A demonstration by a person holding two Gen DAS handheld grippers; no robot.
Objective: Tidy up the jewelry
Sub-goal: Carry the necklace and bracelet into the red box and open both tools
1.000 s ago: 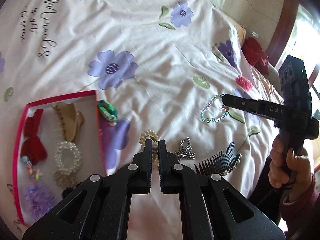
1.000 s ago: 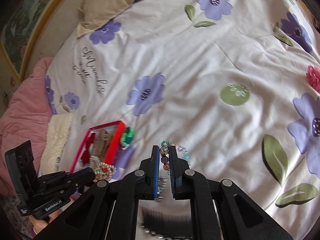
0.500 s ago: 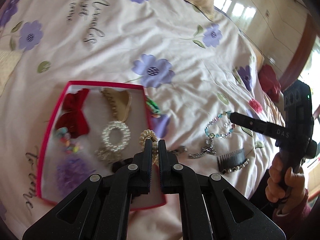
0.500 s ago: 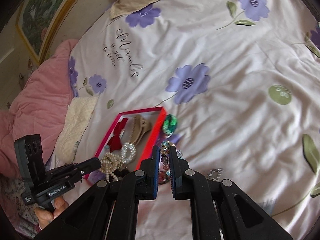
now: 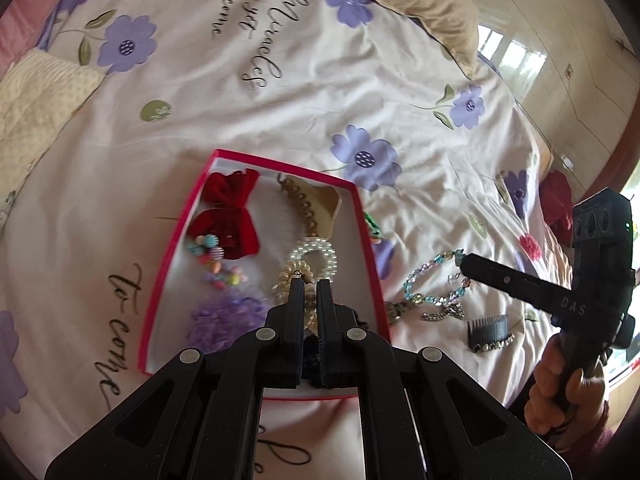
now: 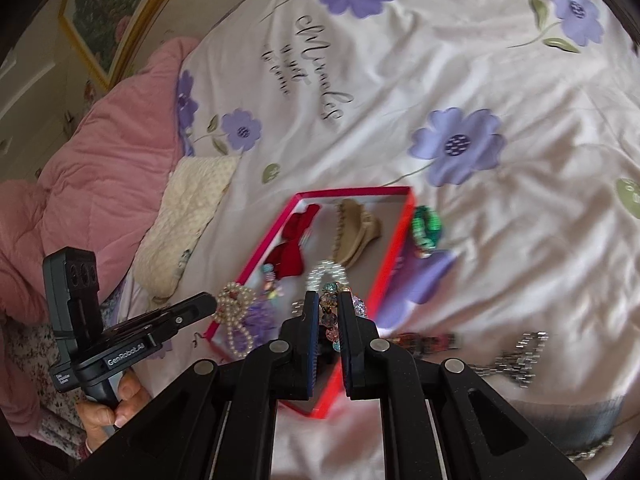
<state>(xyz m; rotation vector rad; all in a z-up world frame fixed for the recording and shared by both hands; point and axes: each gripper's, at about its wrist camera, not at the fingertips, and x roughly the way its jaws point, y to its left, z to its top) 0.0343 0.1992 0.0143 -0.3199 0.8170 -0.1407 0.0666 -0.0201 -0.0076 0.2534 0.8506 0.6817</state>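
Grippers first, two of them, both busy. Left gripper (image 5: 308, 286) has its jaws pinched narrow on a cream pearl bracelet (image 5: 297, 276), held over the near half of the red box (image 5: 170, 240). Right gripper (image 6: 329, 300) is clamped on a multicolored bead bracelet (image 6: 334, 312), and from its own camera that sits right over the box's near right edge. In the left wrist view the right gripper (image 5: 466, 262) and that bead bracelet (image 5: 430, 280) appear off to the right of the box, above the bed (image 5: 280, 100).

Inside the box I count five things apart from what's being held: one purple scrunchie (image 5: 224, 314) at the near end, one cluster of small colorful beads (image 5: 218, 258) along the left wall, one white pearl ring-shaped hair tie (image 5: 320, 250) mid-box just past the left gripper, one red velvet bow (image 5: 230, 216) at the far left corner and one beige claw clip (image 5: 316, 204) at the far right corner.

Outside the box on the bed: one black comb (image 5: 488, 330) with rhinestones near the right, two silvery chain pieces (image 5: 424, 310) between it and the box's right wall (could be one tangled item, hard to tell), and one green scrunchie (image 5: 374, 226) touching or just beside the box's right wall further back.

Further back, one cream cushion (image 5: 36, 100) at the left edge of the bed and one tan pillow (image 5: 416, 4) at the far end.
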